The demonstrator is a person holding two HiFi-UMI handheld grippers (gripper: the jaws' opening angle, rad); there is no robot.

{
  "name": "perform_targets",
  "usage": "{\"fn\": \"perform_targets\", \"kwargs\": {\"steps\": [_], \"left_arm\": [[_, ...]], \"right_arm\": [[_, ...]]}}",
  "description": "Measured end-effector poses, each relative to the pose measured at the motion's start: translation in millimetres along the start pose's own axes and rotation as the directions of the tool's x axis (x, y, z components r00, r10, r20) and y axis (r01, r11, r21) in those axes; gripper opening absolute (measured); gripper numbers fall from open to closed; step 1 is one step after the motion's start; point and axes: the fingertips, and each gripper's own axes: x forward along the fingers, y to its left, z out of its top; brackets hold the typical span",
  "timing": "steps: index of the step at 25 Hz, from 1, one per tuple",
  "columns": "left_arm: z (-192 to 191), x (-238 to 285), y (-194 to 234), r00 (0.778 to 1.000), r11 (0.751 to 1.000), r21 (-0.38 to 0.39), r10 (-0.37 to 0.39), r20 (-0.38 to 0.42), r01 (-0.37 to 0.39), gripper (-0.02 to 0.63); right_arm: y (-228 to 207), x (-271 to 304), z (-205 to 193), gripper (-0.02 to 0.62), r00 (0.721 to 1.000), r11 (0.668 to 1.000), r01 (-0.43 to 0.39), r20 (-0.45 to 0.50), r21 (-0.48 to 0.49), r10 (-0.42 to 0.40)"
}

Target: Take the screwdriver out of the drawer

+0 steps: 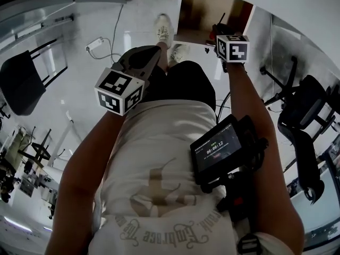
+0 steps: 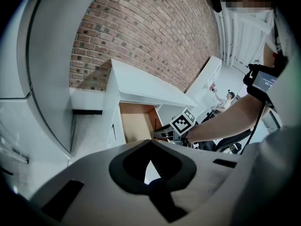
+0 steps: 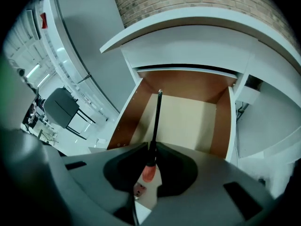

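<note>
My right gripper [image 3: 153, 147] is shut on the screwdriver [image 3: 156, 119]. Its thin black shaft points up over the open drawer [image 3: 188, 119], and its red handle sits back between the jaws. The drawer has brown wooden walls and a pale floor with nothing lying in it. In the head view the right gripper [image 1: 220, 36] hangs above the drawer [image 1: 204, 12]. My left gripper [image 2: 151, 142] is held back from the cabinet, its jaws shut with nothing between them. From the left gripper view I see the drawer [image 2: 134, 121] and the right gripper [image 2: 162, 134] with its marker cube.
The drawer belongs to a white cabinet [image 2: 141, 84] against a brick wall [image 2: 141, 32]. Black office chairs stand at the left [image 1: 24, 81] and the right [image 1: 308, 116]. A power strip [image 1: 95, 44] lies on the floor. A small screen device [image 1: 218, 147] hangs at the person's front.
</note>
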Motion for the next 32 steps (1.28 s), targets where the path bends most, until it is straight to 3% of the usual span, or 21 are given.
{"fn": "perform_targets", "kwargs": {"steps": [9, 22, 32], "left_arm": [[19.6, -4.9, -28.3, 1.0, 0.999, 0.047, -0.008, 0.024, 0.007, 0.02], [41.9, -1.7, -53.9, 0.999, 0.992, 0.124, -0.029, 0.028, 0.026, 0.021], [59.9, 2.6, -69.7, 0.999, 0.992, 0.129, -0.015, 0.045, 0.009, 0.021]], "right_arm": [[-1.2, -53.2, 2.8, 0.069, 0.992, 0.998, -0.017, 0.123, 0.069, 0.008], [-10.3, -114.5, 7.5, 0.069, 0.975, 0.988, -0.003, 0.22, 0.155, -0.031], [-20.3, -158.0, 23.9, 0.069, 0.952, 0.987, -0.028, 0.306, 0.159, -0.022]]}}
